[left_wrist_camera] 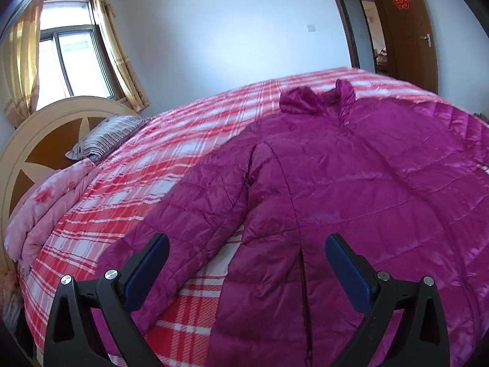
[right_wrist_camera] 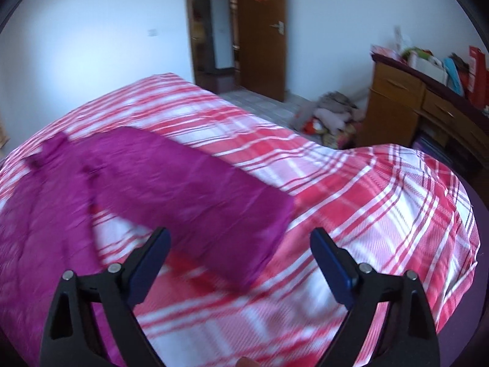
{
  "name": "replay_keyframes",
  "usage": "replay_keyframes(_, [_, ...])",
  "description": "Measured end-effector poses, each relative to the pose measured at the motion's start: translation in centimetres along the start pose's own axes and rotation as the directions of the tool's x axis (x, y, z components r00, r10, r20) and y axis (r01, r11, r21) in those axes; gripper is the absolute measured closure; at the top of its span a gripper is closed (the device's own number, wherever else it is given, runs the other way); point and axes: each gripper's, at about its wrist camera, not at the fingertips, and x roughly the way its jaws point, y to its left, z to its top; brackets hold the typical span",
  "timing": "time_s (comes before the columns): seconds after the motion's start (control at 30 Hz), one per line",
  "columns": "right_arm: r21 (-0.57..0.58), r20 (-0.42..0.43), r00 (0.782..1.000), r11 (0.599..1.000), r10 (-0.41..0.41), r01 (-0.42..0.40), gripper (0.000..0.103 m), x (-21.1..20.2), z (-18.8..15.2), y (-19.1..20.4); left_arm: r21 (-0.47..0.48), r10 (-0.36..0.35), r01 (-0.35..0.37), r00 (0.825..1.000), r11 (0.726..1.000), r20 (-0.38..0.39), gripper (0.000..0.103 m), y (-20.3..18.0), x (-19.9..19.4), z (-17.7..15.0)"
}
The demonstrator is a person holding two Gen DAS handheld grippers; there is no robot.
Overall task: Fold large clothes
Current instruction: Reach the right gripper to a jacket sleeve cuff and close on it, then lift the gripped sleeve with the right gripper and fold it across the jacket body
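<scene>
The magenta puffer jacket [left_wrist_camera: 351, 177] lies spread across the plaid bed [left_wrist_camera: 159, 159]. Left gripper [left_wrist_camera: 247, 250] and right gripper [right_wrist_camera: 240, 246] hover wide open, empty (folding seemingly unstarted); next likely grasps the sleeve [right_wrist_camera: 195, 195] at frame centre.

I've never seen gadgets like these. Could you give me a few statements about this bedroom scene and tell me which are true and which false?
1. The purple jacket lies spread out on the checked bed cover. True.
2. The left tool is clamped on a sleeve. False: it is open and holds nothing.
3. The right tool is open, with a jacket sleeve ahead of it. True.
4. The jacket is already folded into a neat square. False: both sleeves lie stretched out to the sides.
5. The wooden door is shut. False: it stands open.
</scene>
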Motion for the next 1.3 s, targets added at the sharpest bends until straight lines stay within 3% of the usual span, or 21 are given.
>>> replay_keyframes(0.17, [0.001, -0.076, 0.997, 0.999, -0.036, 0.036, 0.020, 3.4, 1.2, -0.7, -0.002, -0.001, 0.001, 0.998, 1.000, -0.058, 0.001, -0.7, 2.7, -1.0])
replay_keyframes(0.23, [-0.019, -0.109, 0.993, 0.999, -0.043, 0.042, 0.029, 4.7, 1.0, -0.6, -0.014, -0.019, 0.018, 0.997, 1.000, -0.080, 0.001, -0.7, 3.6, -1.5])
replay_keyframes(0.37, [-0.046, -0.157, 0.987, 0.998, -0.040, 0.033, 0.038, 6.3, 0.3, -0.1, -0.028, -0.050, 0.048, 0.992, 0.998, -0.113, 0.001, -0.9, 4.7, -1.7])
replay_keyframes(0.47, [-0.060, -0.167, 0.986, 0.998, -0.007, -0.003, 0.054, 6.2, 0.3, 0.0, -0.053, -0.082, 0.076, 0.989, 0.996, -0.121, 0.001, -0.5, 4.9, -2.0])
replay_keyframes(0.53, [-0.073, -0.177, 0.984, 0.997, 0.011, -0.024, 0.072, 6.4, 0.6, 0.4, -0.077, -0.108, 0.099, 0.986, 0.992, -0.128, 0.001, -0.1, 5.0, -2.0])
replay_keyframes(0.67, [-0.087, -0.161, 0.987, 0.996, 0.000, -0.014, 0.085, 5.9, 2.1, 0.6, -0.114, -0.149, 0.134, 0.980, 0.984, -0.135, 0.001, 0.4, 5.4, -2.1])
replay_keyframes(0.8, [-0.126, -0.091, 0.995, 0.991, -0.048, 0.037, 0.088, 4.1, 4.9, 1.1, -0.142, -0.171, 0.153, 0.978, 0.978, -0.122, 0.001, 0.7, 5.3, -2.4])
replay_keyframes(0.97, [-0.226, 0.065, 0.994, 0.969, -0.084, 0.097, 0.089, 0.2, 8.7, 4.0, -0.148, -0.173, 0.156, 0.979, 0.977, -0.112, 0.001, 0.8, 5.2, -2.6])
replay_keyframes(1.13, [-0.319, 0.225, 0.972, 0.937, -0.070, 0.141, 0.090, -4.3, 11.6, 8.3, -0.163, -0.190, 0.171, 0.976, 0.972, -0.110, 0.001, 1.1, 5.2, -2.6])
replay_keyframes(1.3, [-0.401, 0.310, 0.951, 0.906, -0.008, 0.138, 0.090, -6.9, 12.3, 12.7, -0.174, -0.202, 0.181, 0.973, 0.968, -0.110, 0.001, 1.3, 5.2, -2.7])
